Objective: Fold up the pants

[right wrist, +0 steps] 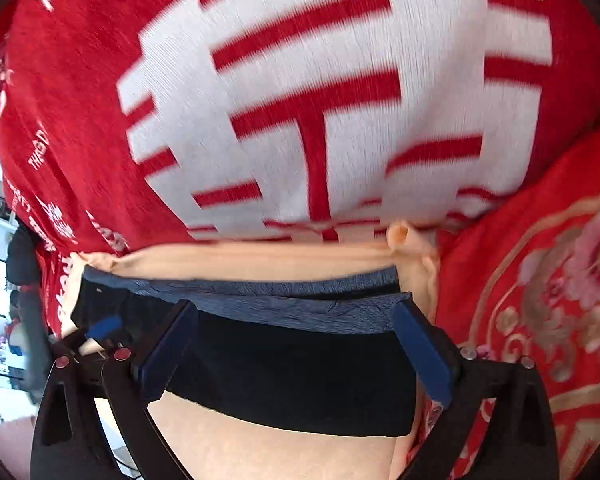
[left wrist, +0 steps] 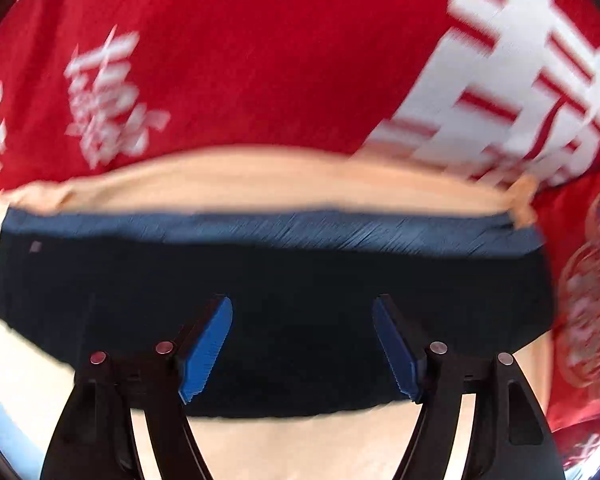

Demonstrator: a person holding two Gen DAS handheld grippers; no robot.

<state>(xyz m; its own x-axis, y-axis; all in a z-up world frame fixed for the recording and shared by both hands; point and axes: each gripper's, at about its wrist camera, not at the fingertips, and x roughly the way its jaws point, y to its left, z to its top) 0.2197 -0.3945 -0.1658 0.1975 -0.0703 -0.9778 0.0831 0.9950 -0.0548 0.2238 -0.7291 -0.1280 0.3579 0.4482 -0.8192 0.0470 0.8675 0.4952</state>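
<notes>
Left wrist view: the left tool hangs apart and empty over the folded dark pants, long axis nine-to-three, waistband at twelve. The right tool, spread wide, holds nothing above them.

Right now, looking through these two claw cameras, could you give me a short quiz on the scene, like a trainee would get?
1. True or false: the left claw is clamped on the dark pants.
2. What colour is the patterned cloth behind the pants? A green, B red, C yellow.
3. Fill in: the jaws of the right claw stand ____, with nothing pinched between them.
Key: 1 false; 2 B; 3 open.
</notes>
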